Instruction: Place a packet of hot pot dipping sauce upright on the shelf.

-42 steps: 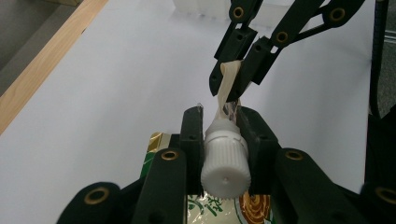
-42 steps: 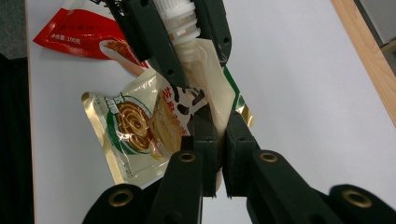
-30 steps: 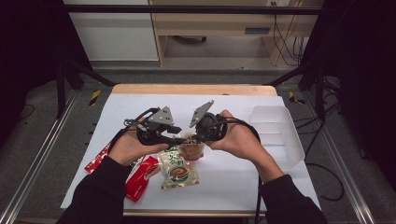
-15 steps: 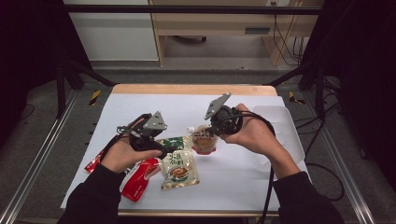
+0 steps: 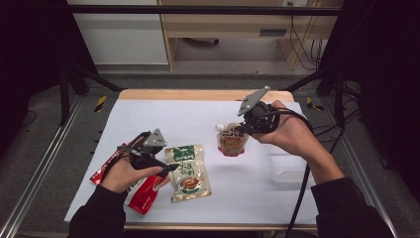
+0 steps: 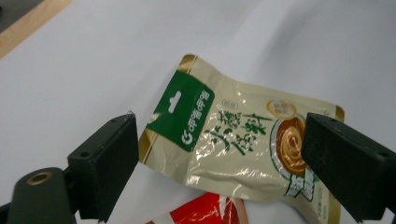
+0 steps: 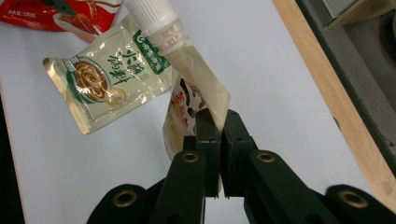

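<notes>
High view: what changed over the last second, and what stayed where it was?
A second ago both grippers met at the orange spouted pouch. The left gripper let go, its jaws just opening, and dropped back over the beige sauce sachet with the green label. The right gripper, shut on the pouch, carried it up and to the right. The sachet and the red packet stayed put.

A red packet (image 5: 146, 196) is seen lying flat at the near left of the white-covered desk (image 5: 198, 119); a clear plastic tray (image 5: 287, 168) is set near the right edge; grey floor (image 5: 44, 148) is seen alongside.
</notes>
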Tool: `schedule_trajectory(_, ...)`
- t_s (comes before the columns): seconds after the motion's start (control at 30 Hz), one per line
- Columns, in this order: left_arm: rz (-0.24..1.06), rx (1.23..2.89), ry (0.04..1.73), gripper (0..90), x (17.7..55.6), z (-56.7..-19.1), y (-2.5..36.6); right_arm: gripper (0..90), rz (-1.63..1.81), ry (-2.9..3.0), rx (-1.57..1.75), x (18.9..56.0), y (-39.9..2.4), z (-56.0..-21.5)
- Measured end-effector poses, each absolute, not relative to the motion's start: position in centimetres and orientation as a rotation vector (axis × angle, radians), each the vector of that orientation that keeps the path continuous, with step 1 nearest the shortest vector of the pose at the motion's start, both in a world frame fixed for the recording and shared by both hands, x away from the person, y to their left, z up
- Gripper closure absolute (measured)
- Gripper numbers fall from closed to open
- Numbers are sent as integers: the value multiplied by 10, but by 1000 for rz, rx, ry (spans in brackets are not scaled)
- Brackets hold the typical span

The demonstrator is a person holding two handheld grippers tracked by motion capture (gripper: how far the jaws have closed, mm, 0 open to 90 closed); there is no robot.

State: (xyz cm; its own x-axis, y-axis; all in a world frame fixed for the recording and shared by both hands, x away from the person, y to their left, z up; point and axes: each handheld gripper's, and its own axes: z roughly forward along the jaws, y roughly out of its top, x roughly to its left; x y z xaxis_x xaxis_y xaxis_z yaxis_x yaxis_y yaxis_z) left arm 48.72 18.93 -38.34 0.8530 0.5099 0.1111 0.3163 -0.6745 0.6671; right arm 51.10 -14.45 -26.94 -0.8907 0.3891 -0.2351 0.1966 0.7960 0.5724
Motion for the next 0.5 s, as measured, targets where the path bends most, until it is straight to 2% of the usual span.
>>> schedule_trajectory(0.23,374,2330,631,91,484,-386,202,881,783,2605,462,515,-162,-248)
schedule_trajectory(0.5,381,2331,666,74,482,-393,213,881,759,2576,482,521,-177,-240)
